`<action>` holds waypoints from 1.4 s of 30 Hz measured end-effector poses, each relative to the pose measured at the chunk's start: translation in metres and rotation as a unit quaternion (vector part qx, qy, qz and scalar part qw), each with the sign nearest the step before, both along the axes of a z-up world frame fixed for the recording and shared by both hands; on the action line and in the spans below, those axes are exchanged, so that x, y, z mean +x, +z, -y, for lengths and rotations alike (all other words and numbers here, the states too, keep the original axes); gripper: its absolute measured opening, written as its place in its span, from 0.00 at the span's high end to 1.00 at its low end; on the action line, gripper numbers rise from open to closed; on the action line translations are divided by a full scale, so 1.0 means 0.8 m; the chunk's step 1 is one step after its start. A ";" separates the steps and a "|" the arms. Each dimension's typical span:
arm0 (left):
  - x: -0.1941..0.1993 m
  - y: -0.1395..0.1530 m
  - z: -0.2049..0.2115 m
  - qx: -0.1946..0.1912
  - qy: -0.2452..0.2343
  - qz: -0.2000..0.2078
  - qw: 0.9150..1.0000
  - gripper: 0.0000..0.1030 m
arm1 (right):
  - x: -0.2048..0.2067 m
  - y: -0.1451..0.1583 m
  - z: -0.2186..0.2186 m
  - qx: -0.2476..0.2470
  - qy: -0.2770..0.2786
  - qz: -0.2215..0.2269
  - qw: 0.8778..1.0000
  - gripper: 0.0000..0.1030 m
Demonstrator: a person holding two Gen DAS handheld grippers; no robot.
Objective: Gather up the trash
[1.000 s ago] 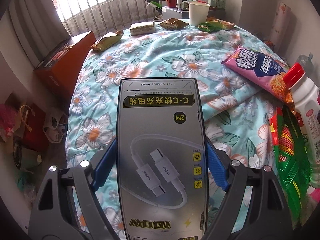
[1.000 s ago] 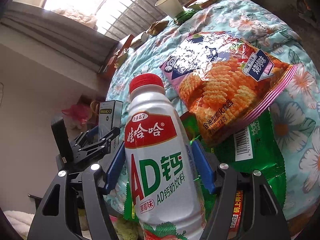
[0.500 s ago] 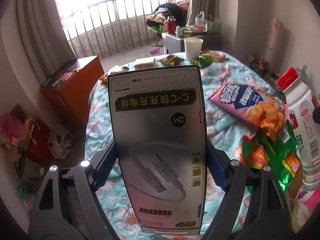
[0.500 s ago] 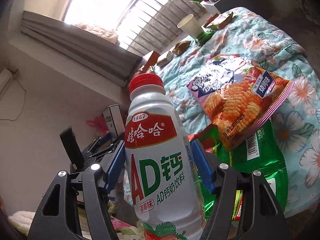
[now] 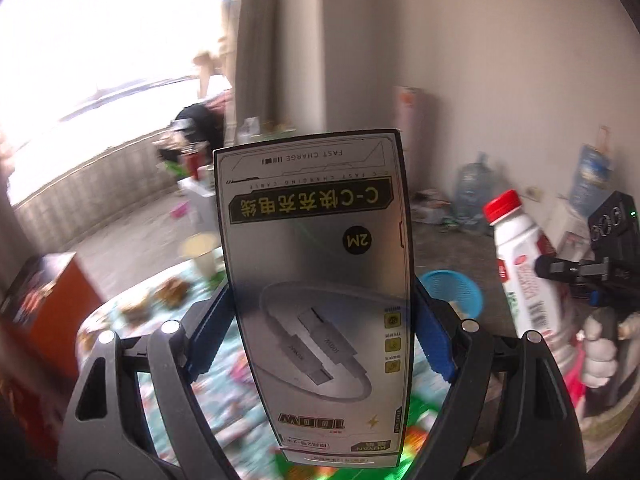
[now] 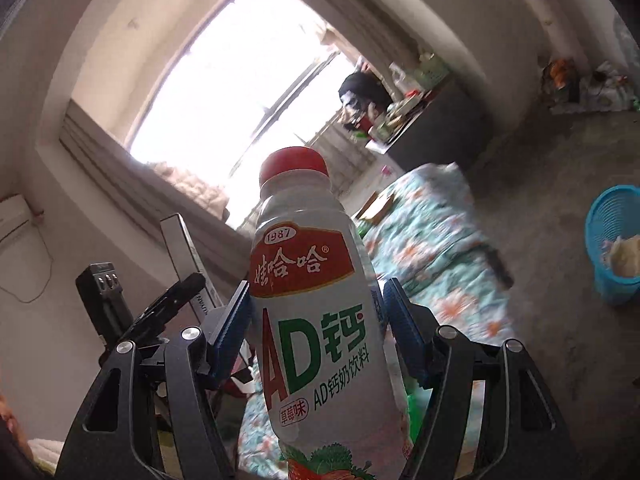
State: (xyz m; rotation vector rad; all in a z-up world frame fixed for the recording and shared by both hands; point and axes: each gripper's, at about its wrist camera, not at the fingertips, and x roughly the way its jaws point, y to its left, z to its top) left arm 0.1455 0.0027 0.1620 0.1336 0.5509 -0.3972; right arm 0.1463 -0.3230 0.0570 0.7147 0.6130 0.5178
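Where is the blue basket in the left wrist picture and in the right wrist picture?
Left wrist view: the blue basket stands on the floor right of centre, between the grey cable box and the white bottle.
Right wrist view: at the right edge, on the floor past the flowered bedspread.
Shared landmark: the red-capped bottle.

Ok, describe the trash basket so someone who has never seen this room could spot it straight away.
Start at the bed with the floral quilt, then look past its far side to the bare grey floor. Standing there alone is the blue plastic basket, round, with a ribbed, slotted wall and something pale already lying inside. It is the only bright blue container on the floor.
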 end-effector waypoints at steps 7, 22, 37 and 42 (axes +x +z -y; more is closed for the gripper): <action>0.127 -0.047 0.219 -0.014 -0.142 -0.128 0.981 0.24 | 0.032 -0.063 0.140 -0.047 -0.150 -0.052 0.986 0.37; 0.342 -0.303 0.558 0.040 -0.141 -0.287 0.947 0.24 | 0.177 -0.322 0.335 0.079 -0.251 -0.212 0.941 0.37; 0.351 -0.341 0.559 0.031 -0.130 -0.308 0.942 0.19 | 0.180 -0.449 0.374 0.055 -0.321 -0.281 0.903 0.36; 0.333 -0.275 0.519 0.023 -0.148 -0.271 0.951 0.19 | 0.146 -0.433 0.368 0.061 -0.342 -0.272 0.898 0.36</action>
